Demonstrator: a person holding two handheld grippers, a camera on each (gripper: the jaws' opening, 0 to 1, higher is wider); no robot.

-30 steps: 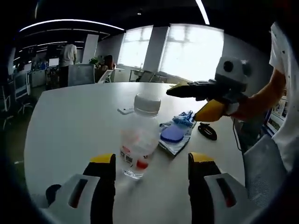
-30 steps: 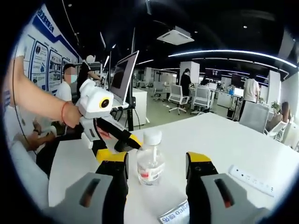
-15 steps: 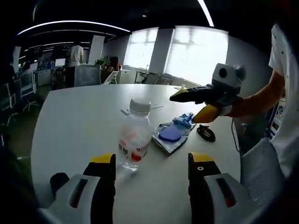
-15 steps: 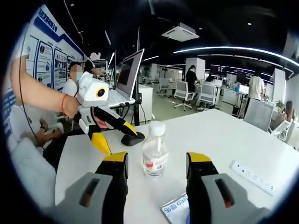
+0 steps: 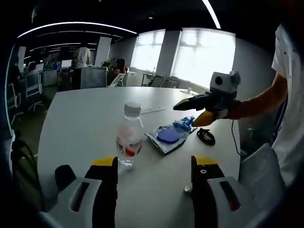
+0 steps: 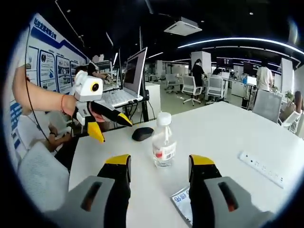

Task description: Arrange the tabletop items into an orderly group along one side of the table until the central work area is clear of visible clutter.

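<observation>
A clear water bottle (image 5: 129,137) with a white cap and a red label stands upright on the white round table (image 5: 80,118). It stands ahead of my left gripper (image 5: 154,164), which is open and holds nothing. The bottle (image 6: 164,145) also stands ahead of my right gripper (image 6: 159,164), open and empty too. A blue packet (image 5: 167,137) lies to the bottle's right, with a black coiled cable (image 5: 206,137) beyond it. A black mouse (image 6: 142,134) rests left of the bottle. The right gripper (image 5: 186,115) hovers open above the packet. The left gripper (image 6: 114,131) hangs open near the mouse.
A white power strip (image 6: 263,168) lies on the table (image 6: 228,128) at the right. Beyond the table edge, a laptop (image 6: 130,78) stands raised on a stand. The person's arm (image 5: 256,99) reaches in from the right. Office chairs and desks fill the background.
Both grippers have drawn back from the bottle, which stays standing and now looks smaller and farther off. The left gripper's jaws have left the bottle's side.
</observation>
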